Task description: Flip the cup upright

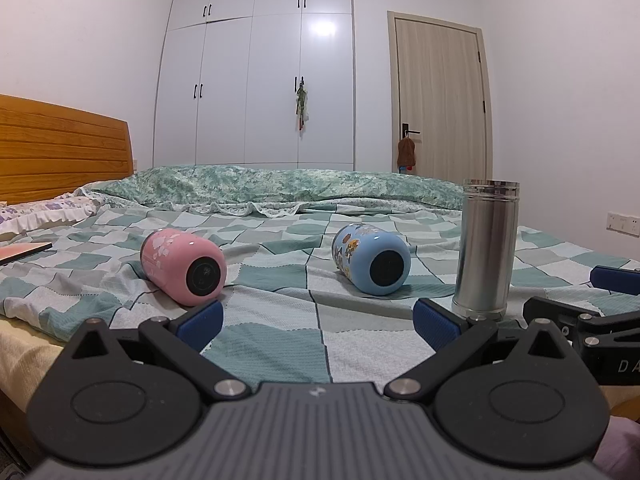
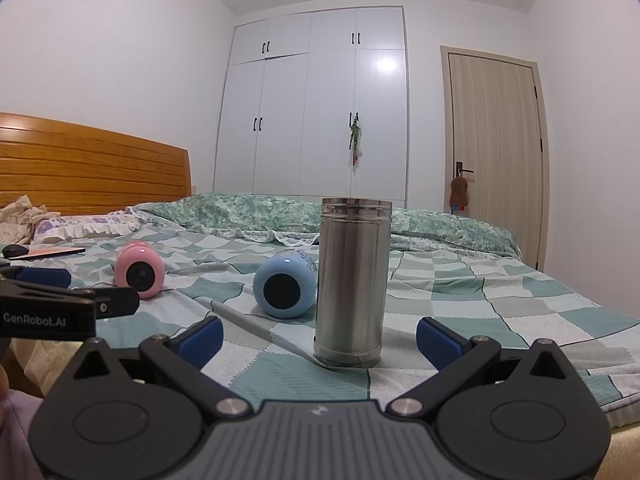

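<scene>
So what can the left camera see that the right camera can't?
Only the left wrist view shows the flower print on the pink cup's side, the cartoon print on the blue cup, and a wall socket.

Only the right wrist view shows crumpled cloth by the headboard and a dark object beside the book.

Both show the two cups lying down, the steel cup standing, the bed, wardrobe and door. Both tools are open and empty.

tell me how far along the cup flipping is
Done: the steel cup stands upright on the bed. In hand: nothing; the left gripper and right gripper are open and empty. Left: the pink cup and blue cup lie on their sides.
</scene>
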A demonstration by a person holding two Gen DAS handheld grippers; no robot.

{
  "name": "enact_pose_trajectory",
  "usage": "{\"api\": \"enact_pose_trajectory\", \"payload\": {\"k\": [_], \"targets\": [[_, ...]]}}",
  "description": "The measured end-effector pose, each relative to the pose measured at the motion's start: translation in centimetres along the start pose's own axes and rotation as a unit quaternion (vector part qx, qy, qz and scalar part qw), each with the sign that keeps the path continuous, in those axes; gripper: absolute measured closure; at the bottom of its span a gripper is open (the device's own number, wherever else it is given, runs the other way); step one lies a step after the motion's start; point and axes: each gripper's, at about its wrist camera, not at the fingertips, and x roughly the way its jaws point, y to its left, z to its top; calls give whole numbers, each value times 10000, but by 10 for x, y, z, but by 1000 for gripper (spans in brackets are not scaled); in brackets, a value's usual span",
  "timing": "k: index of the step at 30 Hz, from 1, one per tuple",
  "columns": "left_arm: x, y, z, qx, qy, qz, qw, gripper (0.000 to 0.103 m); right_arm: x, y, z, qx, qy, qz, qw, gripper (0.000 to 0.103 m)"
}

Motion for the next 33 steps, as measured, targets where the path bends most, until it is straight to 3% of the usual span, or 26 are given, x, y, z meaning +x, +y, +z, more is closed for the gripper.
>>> {"api": "enact_pose_trajectory", "payload": {"k": [33], "targets": [[1,0,1,-36,-5,-9,10000,0,0,1,-1,-25,-11,7,10000,0]]}}
